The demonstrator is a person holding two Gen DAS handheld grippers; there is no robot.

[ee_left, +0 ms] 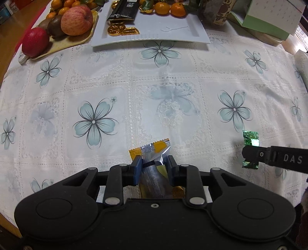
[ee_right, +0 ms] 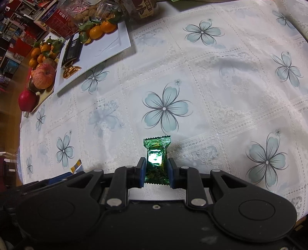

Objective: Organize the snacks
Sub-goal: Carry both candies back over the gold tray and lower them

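My left gripper [ee_left: 154,163] is shut on a yellow and silver snack packet [ee_left: 152,152], whose top sticks out above the blue pads over the flowered tablecloth [ee_left: 115,86]. A corner of that packet [ee_right: 76,166] shows at the lower left of the right wrist view. My right gripper [ee_right: 156,167] is shut on a small green foil candy [ee_right: 156,152], held upright between its pads. In the left wrist view, that gripper's finger [ee_left: 250,153] and the green candy [ee_left: 250,138] appear at the right. A white rectangular tray [ee_left: 173,32] lies at the far side of the table.
On the white tray [ee_right: 107,44] are a black packet [ee_left: 123,9], gold foil coins [ee_left: 117,29] and tangerines [ee_left: 169,8]. A yellow fruit tray with apples [ee_left: 77,21] sits to its left. A green box with a calendar [ee_left: 269,21] stands at the back right.
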